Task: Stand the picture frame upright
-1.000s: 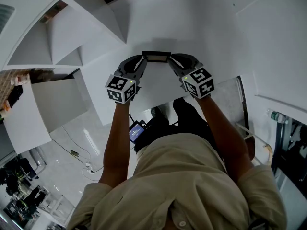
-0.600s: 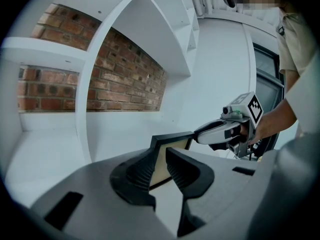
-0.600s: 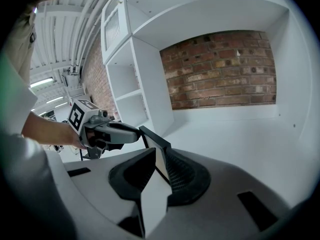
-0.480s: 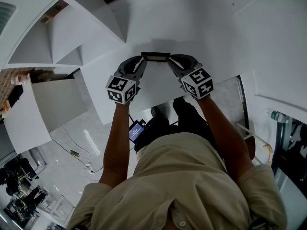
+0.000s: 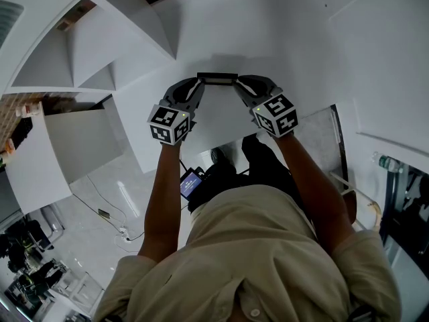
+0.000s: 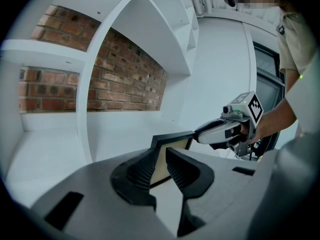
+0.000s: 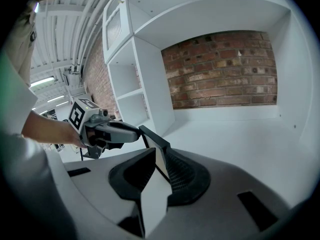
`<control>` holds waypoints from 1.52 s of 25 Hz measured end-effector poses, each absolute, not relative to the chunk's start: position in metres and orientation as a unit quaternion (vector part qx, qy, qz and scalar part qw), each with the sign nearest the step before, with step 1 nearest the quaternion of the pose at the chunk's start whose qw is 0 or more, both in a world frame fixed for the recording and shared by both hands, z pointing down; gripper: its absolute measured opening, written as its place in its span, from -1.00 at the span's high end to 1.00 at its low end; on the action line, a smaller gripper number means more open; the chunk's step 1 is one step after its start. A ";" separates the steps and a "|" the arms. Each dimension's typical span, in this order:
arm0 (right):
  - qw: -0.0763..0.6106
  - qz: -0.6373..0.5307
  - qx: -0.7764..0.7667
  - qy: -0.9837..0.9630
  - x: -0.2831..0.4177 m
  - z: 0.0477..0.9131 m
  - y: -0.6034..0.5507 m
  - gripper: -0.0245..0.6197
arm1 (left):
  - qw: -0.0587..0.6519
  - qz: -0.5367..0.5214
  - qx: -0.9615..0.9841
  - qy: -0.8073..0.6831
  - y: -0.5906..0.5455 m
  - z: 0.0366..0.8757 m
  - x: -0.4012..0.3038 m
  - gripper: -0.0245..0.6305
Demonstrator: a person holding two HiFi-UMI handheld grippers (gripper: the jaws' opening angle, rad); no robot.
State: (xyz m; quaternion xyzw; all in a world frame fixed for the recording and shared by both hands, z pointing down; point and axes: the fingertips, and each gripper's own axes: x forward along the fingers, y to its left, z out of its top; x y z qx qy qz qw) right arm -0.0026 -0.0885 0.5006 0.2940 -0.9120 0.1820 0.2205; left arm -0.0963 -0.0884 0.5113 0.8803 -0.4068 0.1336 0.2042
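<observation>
On the white shelf board (image 5: 268, 39) a picture frame (image 5: 217, 79) is held between two grippers. From above it is seen as a thin dark bar, so it is standing on its edge or close to that. Whether its bottom edge is touching the board cannot be told.

The left end of the frame is gripped by the left gripper (image 5: 201, 86). The right end is gripped by the right gripper (image 5: 236, 86). The two grippers are pointed in at each other, with the frame between them.

In the left gripper view the frame's black rim and pale face are seen between the ribbed pads (image 6: 143, 173), and the pads are pressed onto it. In the right gripper view the other end of the frame is squeezed the same way between that gripper's pads (image 7: 175, 172).

Each gripper is topped by a cube with square marks, one on the left (image 5: 169, 123) and one on the right (image 5: 278, 115). A red brick wall (image 7: 220, 69) is seen at the back of the shelf. A tan shirt (image 5: 268, 247) is worn by the person.
</observation>
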 end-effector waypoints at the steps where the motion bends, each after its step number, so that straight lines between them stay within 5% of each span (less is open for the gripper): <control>1: 0.221 0.182 0.294 -0.912 -0.002 0.501 -0.089 0.73 | 0.204 0.133 0.880 -0.407 -0.088 0.512 -0.096 0.74; 38: 0.232 0.173 0.270 -0.919 -0.005 0.509 -0.099 0.62 | 0.191 0.133 0.883 -0.408 -0.089 0.510 -0.099 0.74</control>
